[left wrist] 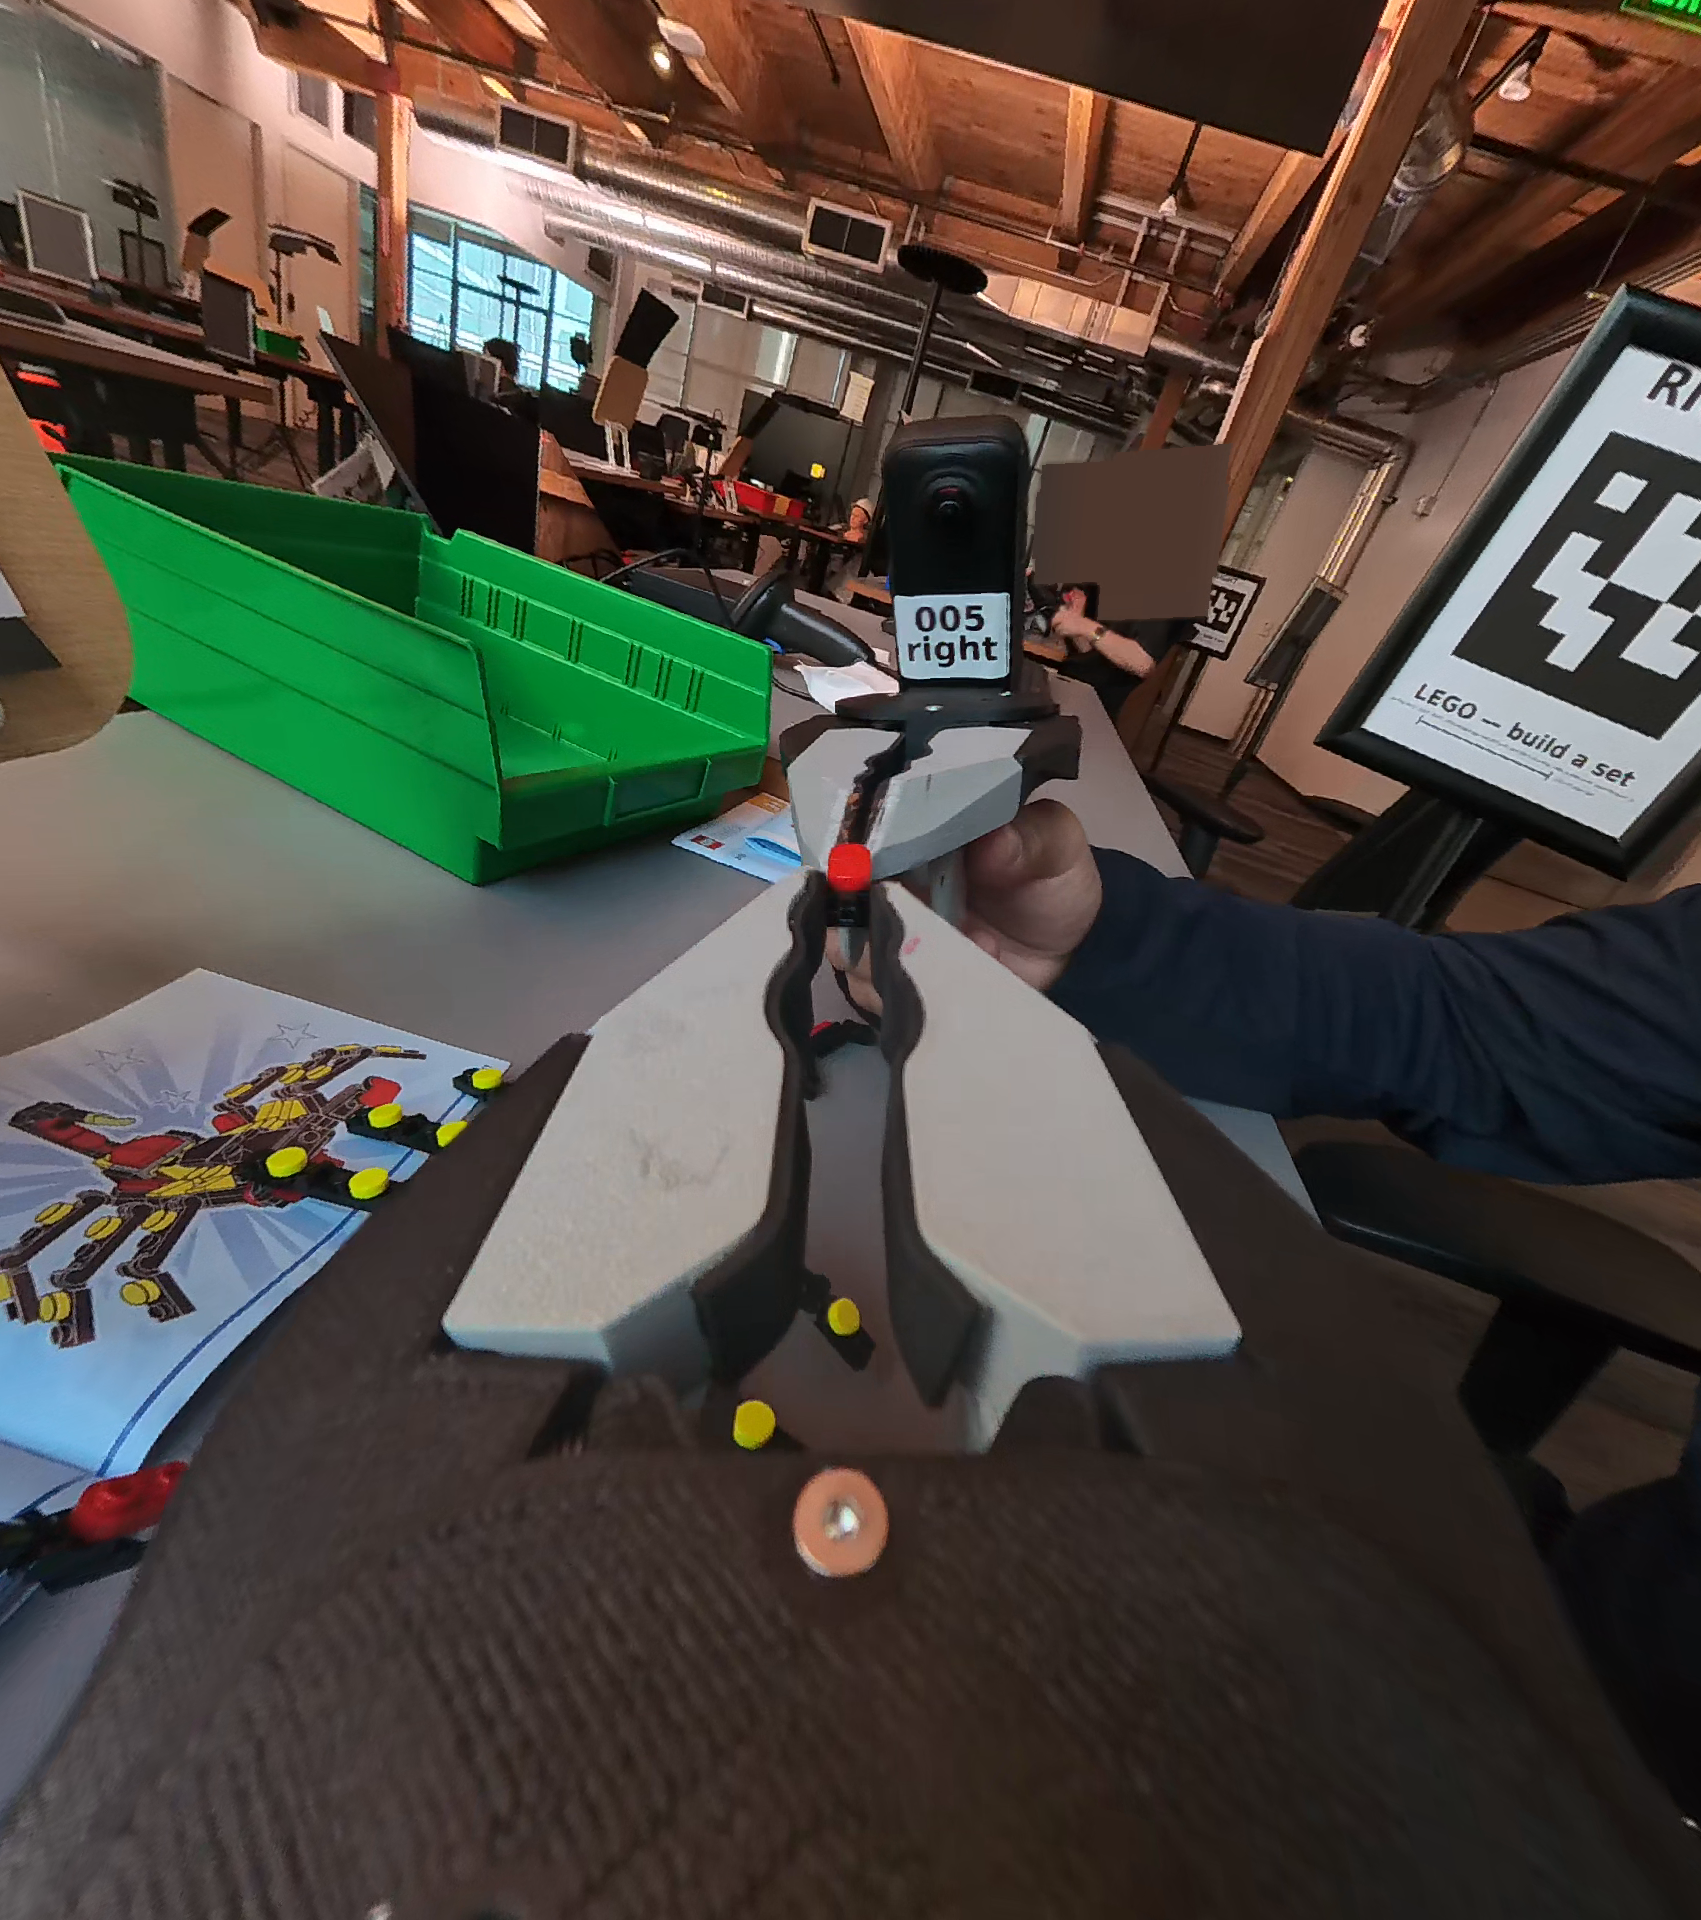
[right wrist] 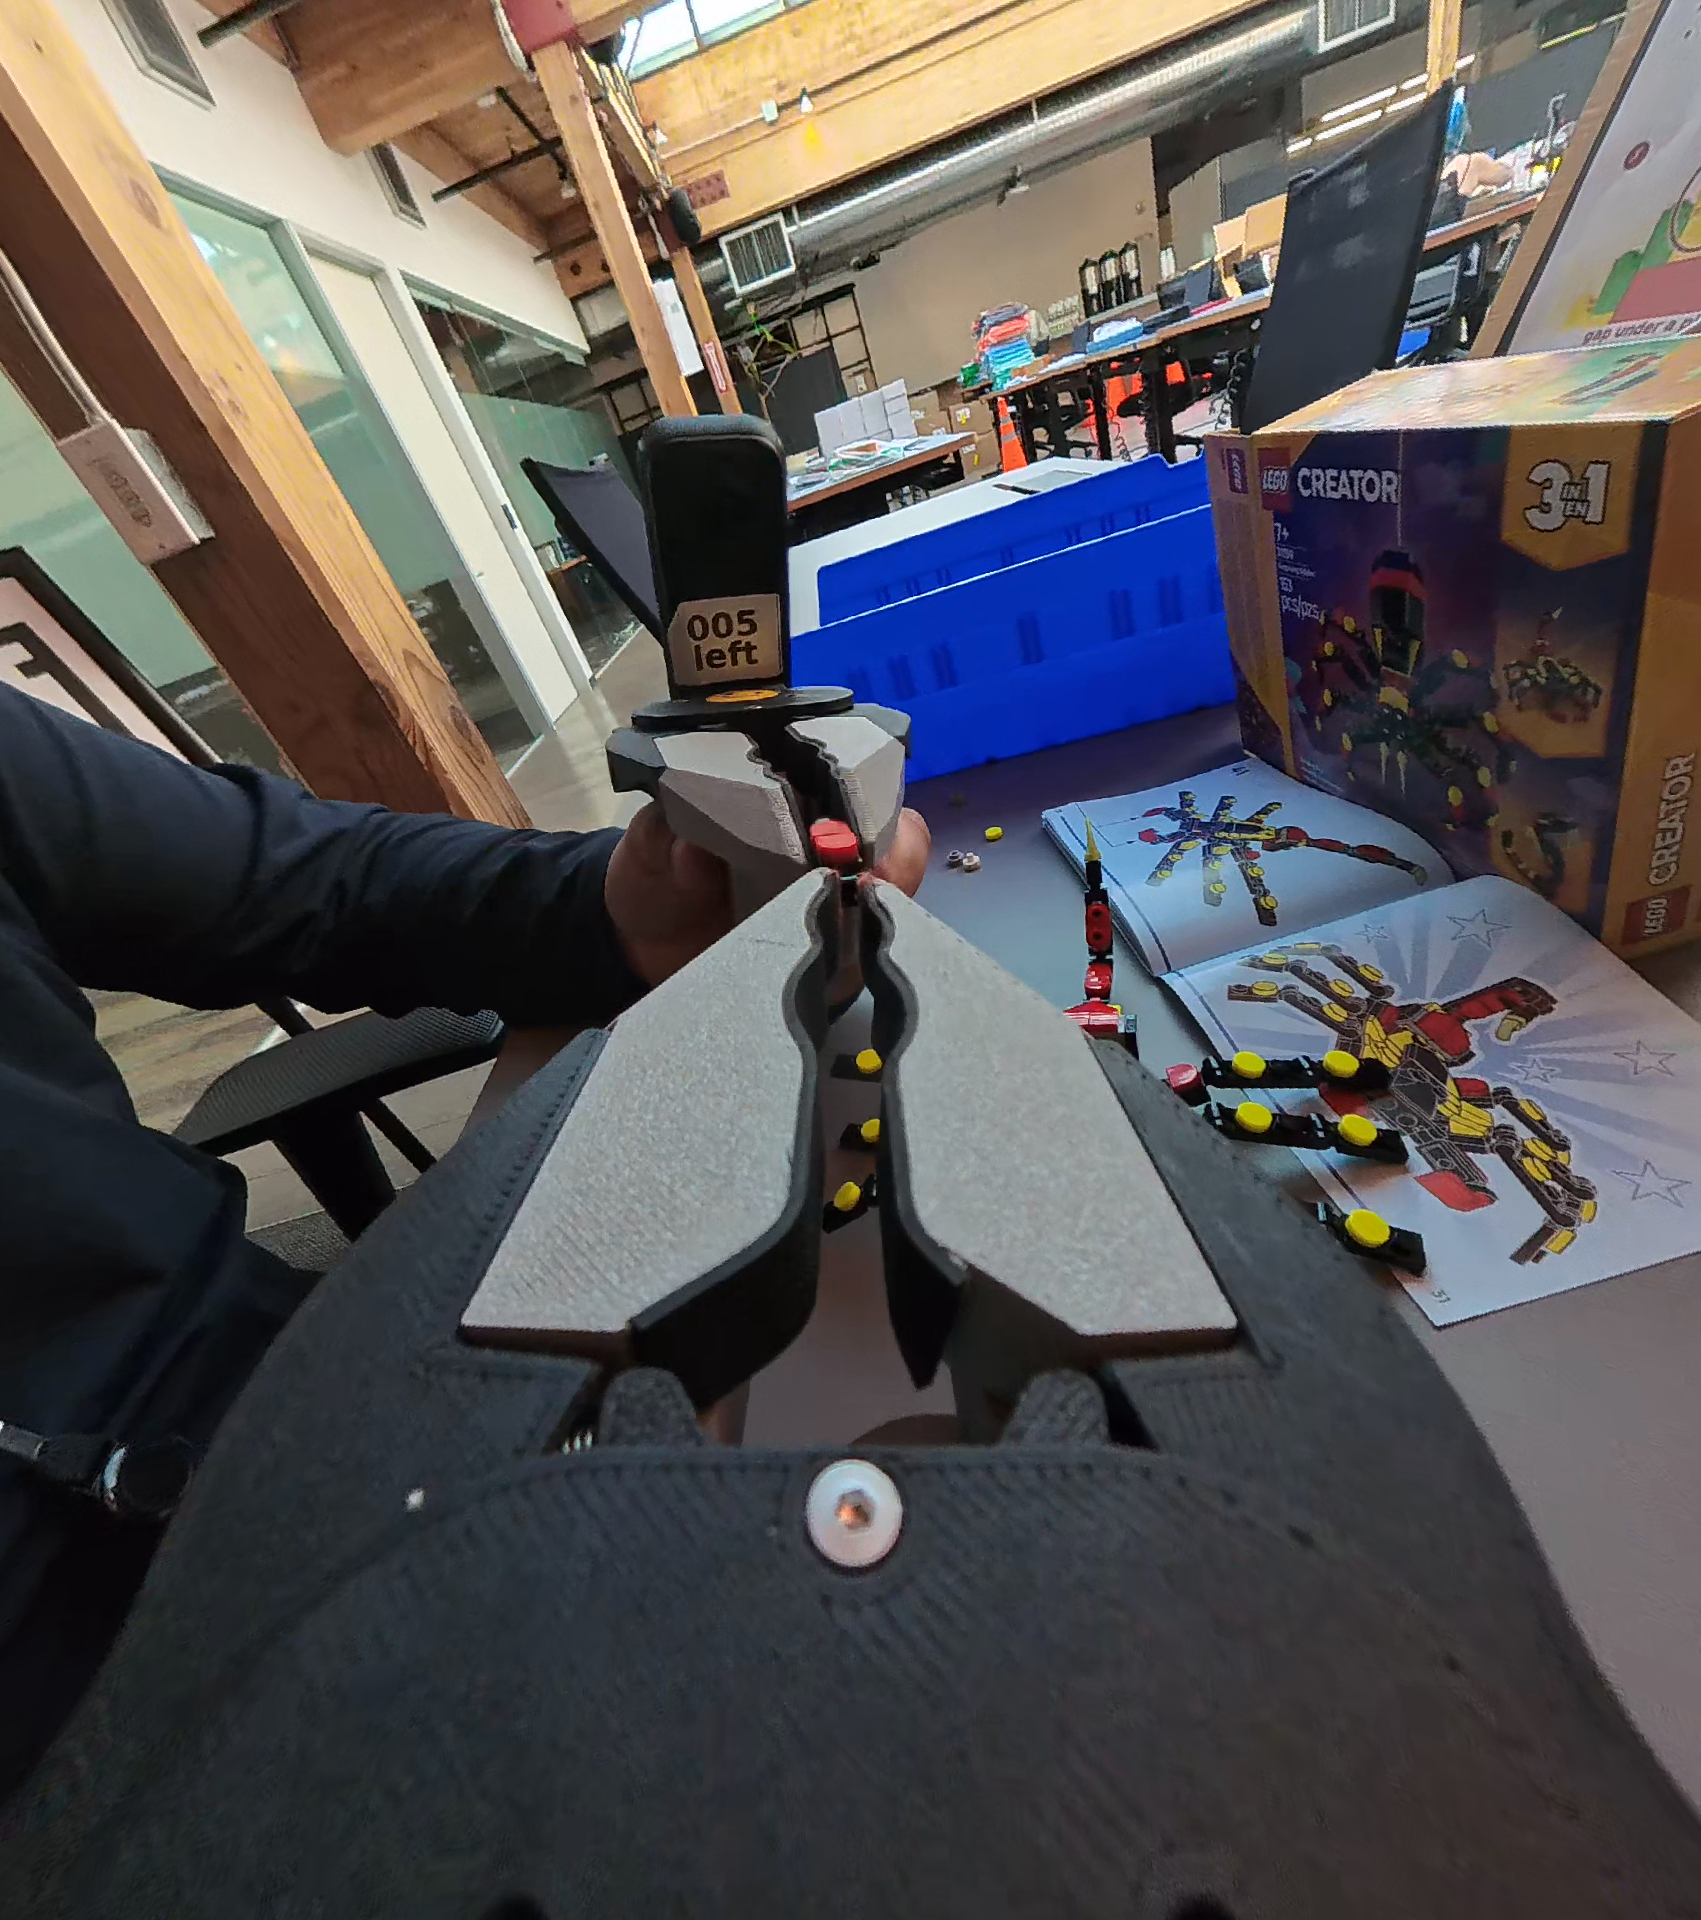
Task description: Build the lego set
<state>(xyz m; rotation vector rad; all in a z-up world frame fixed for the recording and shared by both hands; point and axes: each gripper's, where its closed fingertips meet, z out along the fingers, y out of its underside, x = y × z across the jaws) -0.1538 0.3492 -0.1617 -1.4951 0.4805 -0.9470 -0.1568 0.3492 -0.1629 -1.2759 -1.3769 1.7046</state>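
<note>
Both my grippers are nose to nose in mid-air above the table edge, pinching the same tiny lego bit between them. My left gripper [left wrist: 841, 904] has its tips closed on the small black piece [left wrist: 846, 912] that sits under a red round stud [left wrist: 848, 865], and my right gripper [right wrist: 848, 883] meets it from the other side, tips also nearly together right under that stud [right wrist: 833, 840]. From its own camera I honestly can't tell if the right one is clamped on the black part or just touching it.

Handling-wise, my guess: this thing weighs nothing, it's hard glossy plastic, so it'll squirt out sideways if I squeeze off-centre. I'd hold the flat sides of the black piece and leave the stud free, pressing straight along the stud axis. The joint is probably the weak spot.

A bit further out, the leg segments [right wrist: 1293, 1127], black with yellow dots, lie on the open instruction booklet [right wrist: 1552, 1091]; they look spindly and likely to pop apart, so grab them at a link, not the ends.

The right view shows what the left doesn't: a red-and-black tail section [right wrist: 1095, 935] lying on the table, a second booklet [right wrist: 1230, 862], the set box [right wrist: 1511, 644] and a blue bin [right wrist: 1012, 613] behind. The left view instead gives me the green bin [left wrist: 430, 665] and a framed sign [left wrist: 1594, 592] far right.
</note>
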